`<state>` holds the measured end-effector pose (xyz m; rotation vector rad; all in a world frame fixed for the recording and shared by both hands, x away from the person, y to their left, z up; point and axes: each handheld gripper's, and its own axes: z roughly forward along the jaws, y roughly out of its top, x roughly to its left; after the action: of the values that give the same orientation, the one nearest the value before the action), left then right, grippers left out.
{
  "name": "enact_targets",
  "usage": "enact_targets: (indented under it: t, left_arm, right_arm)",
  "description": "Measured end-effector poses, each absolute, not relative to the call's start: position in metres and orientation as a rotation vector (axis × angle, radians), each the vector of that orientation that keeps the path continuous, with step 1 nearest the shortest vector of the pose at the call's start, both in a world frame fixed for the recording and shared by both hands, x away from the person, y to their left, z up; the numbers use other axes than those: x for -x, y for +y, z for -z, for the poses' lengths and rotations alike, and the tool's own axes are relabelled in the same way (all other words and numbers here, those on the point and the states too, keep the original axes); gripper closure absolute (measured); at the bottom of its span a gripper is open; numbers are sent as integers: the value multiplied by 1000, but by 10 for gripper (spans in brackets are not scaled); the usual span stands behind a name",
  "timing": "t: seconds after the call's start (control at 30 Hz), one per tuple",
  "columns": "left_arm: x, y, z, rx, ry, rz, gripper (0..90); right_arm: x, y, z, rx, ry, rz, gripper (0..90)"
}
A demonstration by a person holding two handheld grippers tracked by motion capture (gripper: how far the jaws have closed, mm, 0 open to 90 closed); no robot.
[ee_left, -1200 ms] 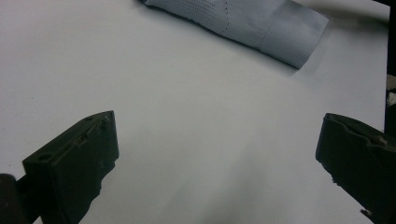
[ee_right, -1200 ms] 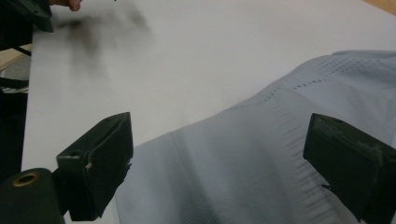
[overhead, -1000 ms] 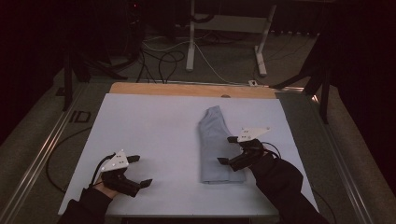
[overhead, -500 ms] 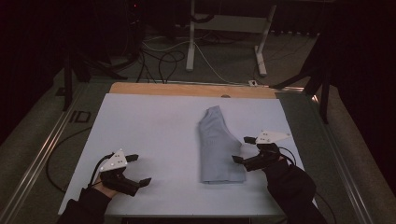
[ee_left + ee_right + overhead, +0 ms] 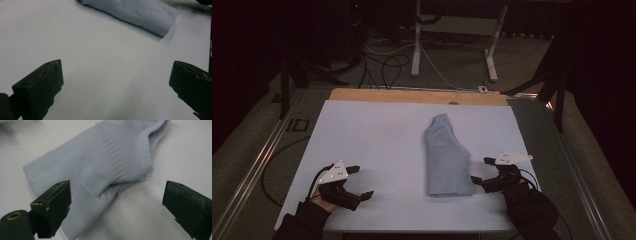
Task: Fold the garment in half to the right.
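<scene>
Closing your wide-apart right gripper (image 5: 480, 170) too shallowly on the folded pale-blue knitted garment (image 5: 445, 156) could undo its fold, while your left gripper (image 5: 358, 182) waits apart too.

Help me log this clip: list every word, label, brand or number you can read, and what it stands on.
None: no readable text, brand or number appears on the folded light-blue garment, the white table cover, the left claw or the right claw.

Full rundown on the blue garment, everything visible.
The light blue garment is a knit cloth with ribbed bands, folded into a long, narrow shape. It lies flat on the white table cover, right of centre, its narrower end pointing away from the person. The right gripper is open just beside its near right edge, apparently without touching it.
</scene>
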<state>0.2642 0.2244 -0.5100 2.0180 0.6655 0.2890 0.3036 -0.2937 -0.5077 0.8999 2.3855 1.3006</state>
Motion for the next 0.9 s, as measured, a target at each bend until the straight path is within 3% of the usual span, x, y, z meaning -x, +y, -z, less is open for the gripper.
enact_targets:
  t: [0.6, 0.9]
  left_arm:
    - [-255, 257, 516, -2012, 757, -325, 3]
    - [-255, 255, 519, -2029, 752, -317, 3]
  right_arm:
    - [-283, -308, 527, -949, 2367, -1254, 85]
    - [-284, -307, 529, -951, 2356, -1243, 85]
